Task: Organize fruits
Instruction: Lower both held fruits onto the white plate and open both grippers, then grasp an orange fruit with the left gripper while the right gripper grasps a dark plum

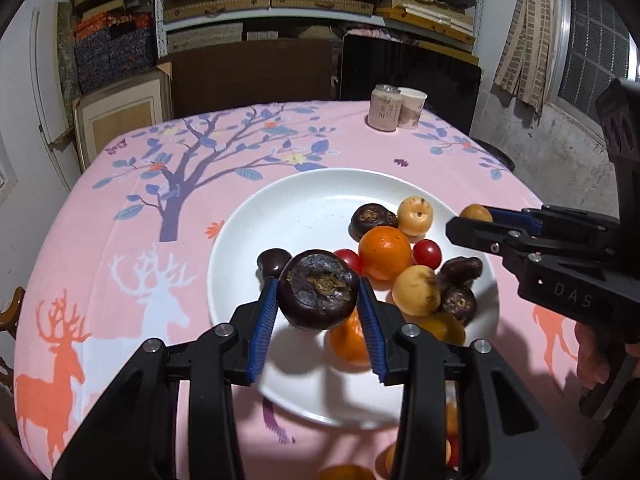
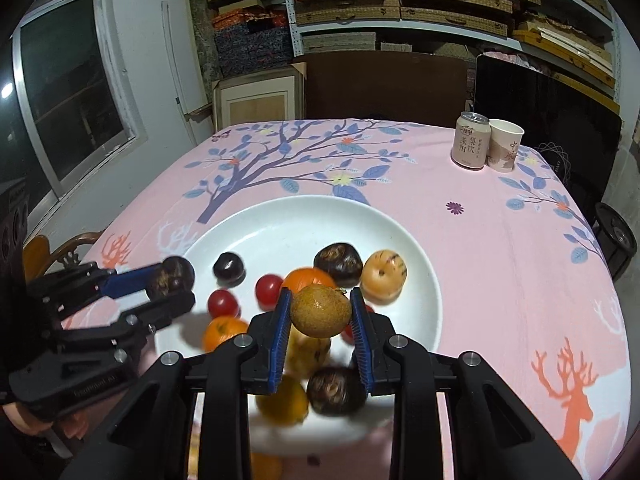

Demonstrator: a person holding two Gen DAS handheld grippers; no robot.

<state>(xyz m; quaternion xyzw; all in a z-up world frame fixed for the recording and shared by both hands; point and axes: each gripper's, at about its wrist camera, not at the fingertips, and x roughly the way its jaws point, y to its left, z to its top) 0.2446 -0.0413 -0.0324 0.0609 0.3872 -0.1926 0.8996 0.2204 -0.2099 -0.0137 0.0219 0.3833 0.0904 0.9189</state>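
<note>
Both grippers grip fruit — chestnut (image 1: 318, 290) (left), longan (image 2: 321, 311).

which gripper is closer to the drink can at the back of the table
Right, by a small margin. The can stands far back on the right; the right gripper, holding a yellow-brown fruit, is over the plate's right side, the left gripper over its left.

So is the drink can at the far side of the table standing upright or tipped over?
Upright. The can stands on its base on the pink tablecloth, its top rim facing up, right beside the paper cup.
</note>
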